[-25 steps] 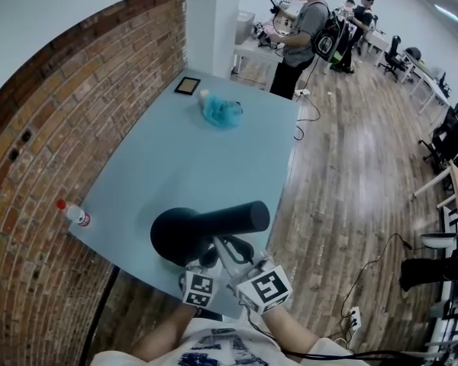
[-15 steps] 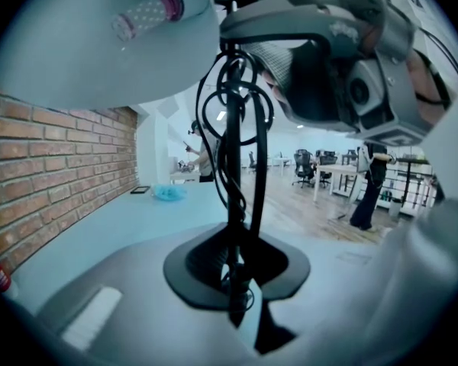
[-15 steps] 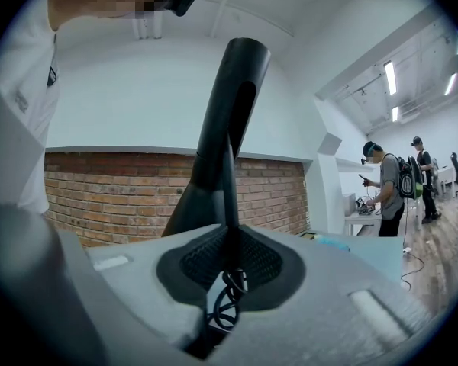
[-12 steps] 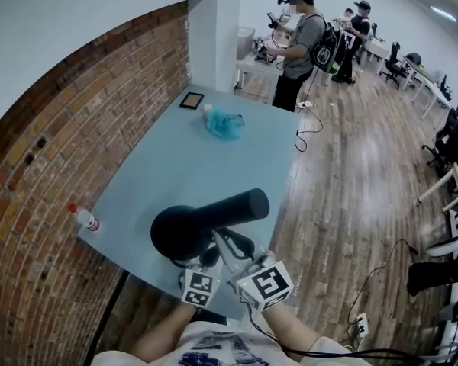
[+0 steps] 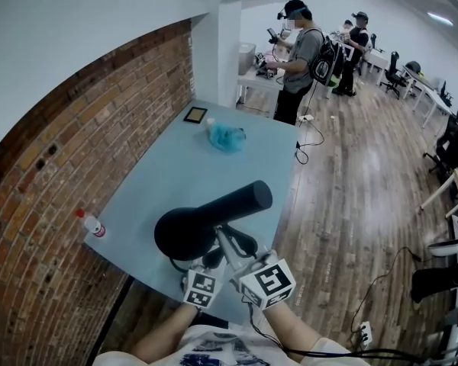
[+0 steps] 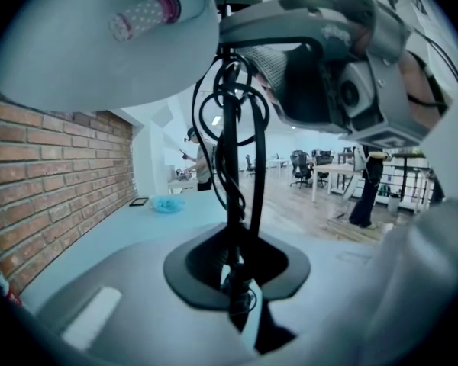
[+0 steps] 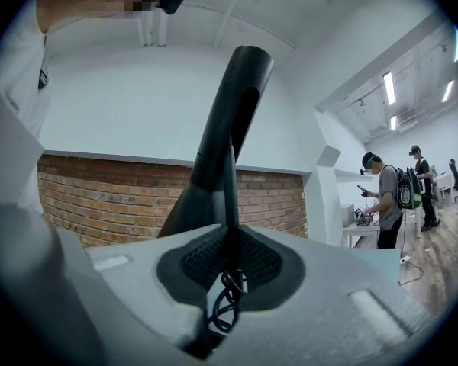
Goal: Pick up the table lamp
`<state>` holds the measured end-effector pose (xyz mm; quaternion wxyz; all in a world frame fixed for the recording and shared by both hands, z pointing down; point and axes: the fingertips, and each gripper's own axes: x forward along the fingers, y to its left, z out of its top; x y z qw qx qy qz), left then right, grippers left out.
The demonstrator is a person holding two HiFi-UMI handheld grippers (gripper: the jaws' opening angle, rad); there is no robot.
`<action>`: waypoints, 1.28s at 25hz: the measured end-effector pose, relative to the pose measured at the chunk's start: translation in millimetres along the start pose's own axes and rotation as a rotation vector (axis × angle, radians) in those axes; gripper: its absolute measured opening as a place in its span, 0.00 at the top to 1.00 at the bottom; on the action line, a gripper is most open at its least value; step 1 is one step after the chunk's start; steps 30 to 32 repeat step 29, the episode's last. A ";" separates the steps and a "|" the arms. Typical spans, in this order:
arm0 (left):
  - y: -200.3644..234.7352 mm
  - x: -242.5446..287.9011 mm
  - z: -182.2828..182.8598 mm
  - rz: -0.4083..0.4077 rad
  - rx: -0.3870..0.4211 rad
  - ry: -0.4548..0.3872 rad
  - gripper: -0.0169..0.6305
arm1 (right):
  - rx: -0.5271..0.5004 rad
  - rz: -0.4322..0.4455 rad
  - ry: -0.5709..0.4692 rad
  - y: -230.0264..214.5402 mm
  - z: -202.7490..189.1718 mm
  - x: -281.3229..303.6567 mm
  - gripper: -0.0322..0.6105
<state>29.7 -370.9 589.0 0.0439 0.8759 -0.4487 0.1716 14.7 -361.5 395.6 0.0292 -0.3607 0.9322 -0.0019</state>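
The black table lamp [image 5: 185, 233] hangs above the near edge of the light blue table [image 5: 183, 158], its round base to the left and its tube-shaped head [image 5: 243, 202] pointing right. Both grippers grasp it from below. My left gripper [image 5: 205, 264] is shut on the thin stem and its coiled cord [image 6: 230, 166]; its jaws [image 6: 237, 284] press round them. My right gripper [image 5: 233, 252] is shut on the same lamp, with stem and cord [image 7: 229, 227] pinched between its jaws [image 7: 227, 277] and the lamp head [image 7: 230, 105] rising above.
A plastic bottle [image 5: 92, 224] stands at the table's left edge by the brick wall [image 5: 69, 158]. A blue bag [image 5: 227, 136] and a small dark frame [image 5: 195, 114] lie at the far end. Two people [image 5: 299, 48] stand beyond the table. Wooden floor lies to the right.
Both grippers have risen together with the lamp, and the table now lies further below it. Both grips look unchanged.
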 end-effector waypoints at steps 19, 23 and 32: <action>-4.4 6.6 10.0 -0.003 0.008 0.003 0.92 | -0.004 -0.001 0.000 -9.6 7.5 -3.9 0.90; -5.1 7.1 9.7 0.004 0.007 0.003 0.92 | -0.005 -0.002 0.003 -10.7 7.1 -5.0 0.90; -5.7 9.1 10.3 0.000 0.006 0.006 0.92 | -0.004 -0.003 0.006 -12.7 7.8 -4.8 0.90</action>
